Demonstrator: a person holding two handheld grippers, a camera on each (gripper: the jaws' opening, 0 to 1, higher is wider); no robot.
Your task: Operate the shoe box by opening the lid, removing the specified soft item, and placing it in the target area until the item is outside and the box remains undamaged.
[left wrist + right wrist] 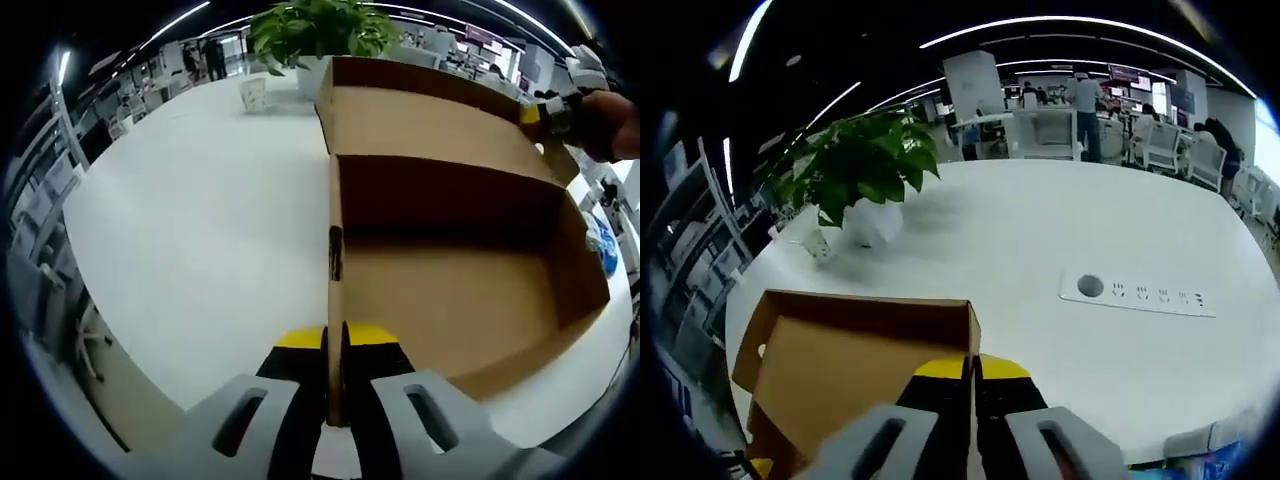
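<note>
Where the shoe box (pixel 450 300) lies open on the white table (pixel 200 230), its brown interior shows bare cardboard, and the far corners fall in shadow, so whether a soft item lies inside cannot be told. In the left gripper view the box's long axis runs across the picture, the lid (pixel 420 120) raised at the far side. The left gripper (pixel 335 385) enters from the bottom, its jaws closed on the box's near side wall, edge-on between them. The right gripper (pixel 548 118), with a hand behind it, meets the lid's far corner at the picture's edge. In the right gripper view the right gripper (pixel 972 400) pinches the lid's (pixel 860 350) edge, jaws nearly together. Beyond stand a potted plant (pixel 855 165) and a socket strip (pixel 1140 293) set into the table (pixel 1060 230).
</note>
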